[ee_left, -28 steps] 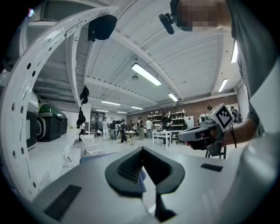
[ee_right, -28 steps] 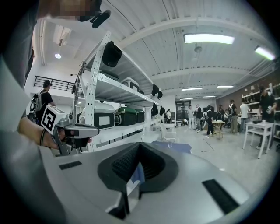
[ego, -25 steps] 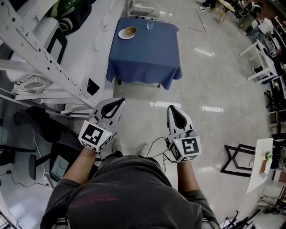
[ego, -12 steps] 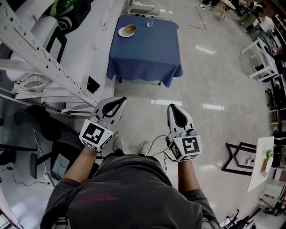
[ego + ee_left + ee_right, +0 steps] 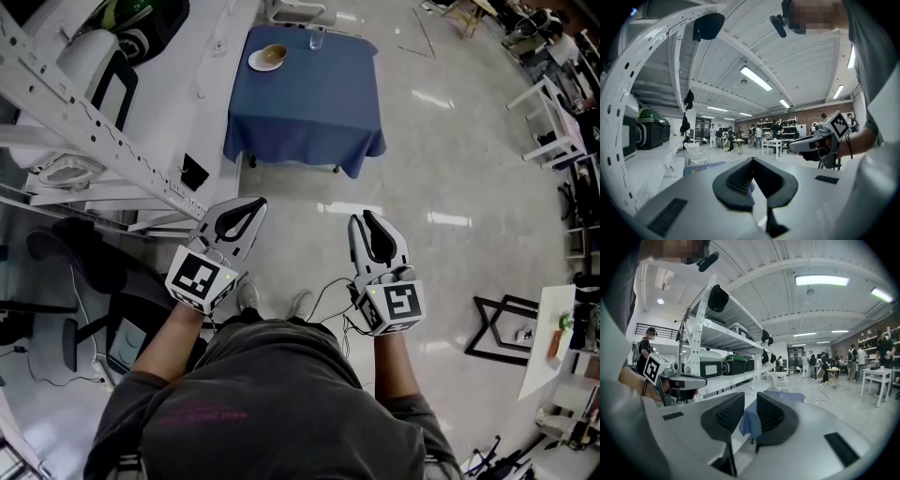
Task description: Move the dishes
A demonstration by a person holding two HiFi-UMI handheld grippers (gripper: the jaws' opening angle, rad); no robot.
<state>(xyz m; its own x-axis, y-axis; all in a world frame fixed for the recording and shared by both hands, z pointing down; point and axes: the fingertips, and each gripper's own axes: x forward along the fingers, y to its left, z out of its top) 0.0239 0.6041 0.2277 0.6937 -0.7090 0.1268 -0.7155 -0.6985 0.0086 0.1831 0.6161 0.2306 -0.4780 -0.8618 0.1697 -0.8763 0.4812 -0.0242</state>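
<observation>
Shelving point(image 5: 84, 122) of white metal running down the left side of the head view, loaded with bins and cases. Just right of it, left gripper point(image 5: 255, 203) being held out at waist height over a pale, shiny floor point(image 5: 450, 169), pointing forward, its marker cube sitting nearest the body. Jaws meeting at the tips in the left gripper view, pressed together with nothing between them.

Well ahead of both grippers, table point(image 5: 305, 103) standing draped in a blue cloth hanging down on every side. On its worktop, white plate point(image 5: 267, 59) sitting at the far left corner, carrying what looks like a small tan bowl point(image 5: 274, 60). To the right of the plate and apart from it, clear glass point(image 5: 317, 40) standing upright at the far edge, near the middle. Rest of the blue worktop showing only cloth. White chair point(image 5: 295, 11) standing just beyond the far edge.

Below the table, pair of light shoes point(image 5: 246, 302) showing on the floor between the two arms.

Further right, right gripper point(image 5: 361, 217) being held level with the left one, near it but not touching, also pointing toward the table. Jaws standing slightly apart in the right gripper view, gripping nothing, with the blue cloth showing through the narrow gap.

Far off at the right of the right gripper view, people point(image 5: 825, 366) standing about across the hall.
</observation>
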